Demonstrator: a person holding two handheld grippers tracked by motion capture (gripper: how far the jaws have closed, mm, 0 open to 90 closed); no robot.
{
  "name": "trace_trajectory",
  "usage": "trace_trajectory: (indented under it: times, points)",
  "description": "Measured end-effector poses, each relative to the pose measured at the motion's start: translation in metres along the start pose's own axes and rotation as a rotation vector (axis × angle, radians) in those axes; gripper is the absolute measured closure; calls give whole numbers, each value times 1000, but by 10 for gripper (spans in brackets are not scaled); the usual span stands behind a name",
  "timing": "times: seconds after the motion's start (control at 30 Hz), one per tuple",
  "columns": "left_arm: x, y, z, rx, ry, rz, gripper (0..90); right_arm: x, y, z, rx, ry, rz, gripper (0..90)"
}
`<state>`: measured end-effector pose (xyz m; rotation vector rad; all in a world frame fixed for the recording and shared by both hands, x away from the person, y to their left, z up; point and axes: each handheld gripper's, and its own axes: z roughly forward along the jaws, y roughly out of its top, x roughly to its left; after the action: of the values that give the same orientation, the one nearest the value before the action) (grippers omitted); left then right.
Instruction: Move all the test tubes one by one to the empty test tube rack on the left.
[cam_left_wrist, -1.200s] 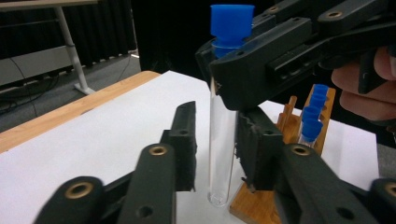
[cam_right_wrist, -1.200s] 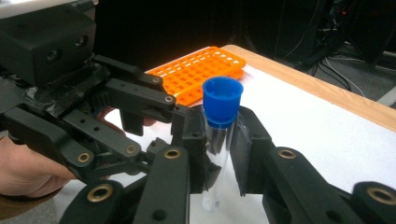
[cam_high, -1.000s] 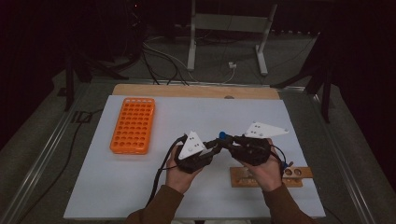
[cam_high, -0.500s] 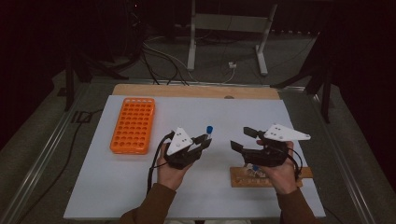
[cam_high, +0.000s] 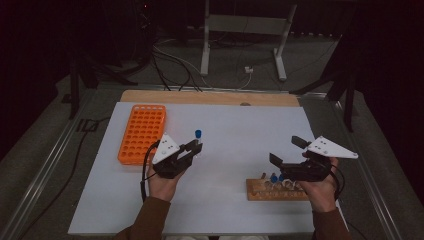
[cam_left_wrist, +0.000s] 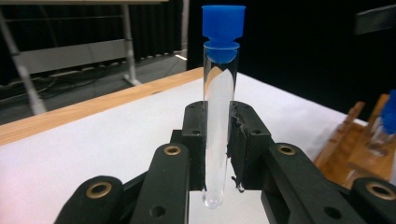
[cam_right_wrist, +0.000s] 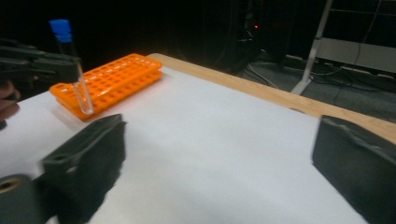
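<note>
From the high view, your two hands have drawn apart since a second ago, when both tools met over the middle of the counter (cam_high: 235, 125). Your left tool (cam_high: 196, 146) now carries the test tube (cam_high: 198, 140), blue cap up, just right of the orange rack (cam_high: 142, 132). Your right tool (cam_high: 286, 152) has pulled back above the wooden rack (cam_high: 275, 190), where other blue-capped tubes stand. I take that to mean the hand-over is finished and the tube belongs to your left hand; the orange rack looks like its destination.

In the left gripper view, the left tool (cam_left_wrist: 217, 140) is clamped on the test tube (cam_left_wrist: 219, 116) around its lower half. The tube stands upright, its rounded bottom poking below the pads, clear of the counter (cam_left_wrist: 93, 149).

In the right gripper view, the right tool (cam_right_wrist: 219, 158) stands wide apart and empty over the white counter (cam_right_wrist: 210, 140). Farther off you see the test tube (cam_right_wrist: 74, 70) hanging slightly tilted in front of the orange rack (cam_right_wrist: 109, 77). Half a second ago the tube sat nearer the middle; it has shifted towards the rack.
</note>
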<state>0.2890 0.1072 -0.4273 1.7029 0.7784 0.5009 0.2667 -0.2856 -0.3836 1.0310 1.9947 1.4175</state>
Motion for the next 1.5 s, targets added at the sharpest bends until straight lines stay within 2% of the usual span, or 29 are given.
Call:
trace_trajectory:
  times: [0.07, 0.13, 0.27, 0.53, 0.57, 0.6, 0.67, 0.7, 0.77, 0.8, 1.1, 1.17, 1.37, 1.5]
  points:
    - [3, -1, -2, 0, 9, -1, 784, -2, -1, -1, 0, -5, -1, 1]
    - [11, -6, -8, -13, 33, -25, 784, -3, 0, -2, -4, -13, -3, 1]
    - [22, -9, -13, -19, 61, -34, 784, -6, 0, -5, -19, -12, 15, 1]
    - [33, -16, -20, -17, 103, -21, 783, -9, -2, -14, -31, -25, 24, 2]
    - [35, -17, -21, -12, 112, -12, 783, -9, -2, -15, -34, -27, 24, 2]
    - [37, -20, -23, -12, 141, -7, 783, -10, -2, -16, -36, -30, 26, 2]
    - [39, -22, -25, -15, 150, -9, 783, -12, -2, -17, -39, -30, 30, 2]
    - [42, -27, -27, -6, 173, -10, 783, -12, -3, -17, -39, -30, 33, 2]
    - [44, -29, -29, 0, 184, -10, 783, -13, -4, -17, -37, -32, 33, 2]
    - [49, -33, -31, 11, 206, -14, 783, -13, -4, -17, -37, -31, 33, 2]
    - [66, -43, -39, 27, 281, -27, 783, -14, -5, -18, -42, -32, 40, 2]
    - [71, -47, -43, 35, 318, -32, 784, -14, -6, -19, -43, -32, 43, 2]
    - [81, -57, -46, 57, 358, -57, 783, -14, -6, -20, -47, -31, 48, 2]
    - [83, -61, -46, 67, 366, -60, 783, -15, -6, -21, -49, -32, 51, 2]
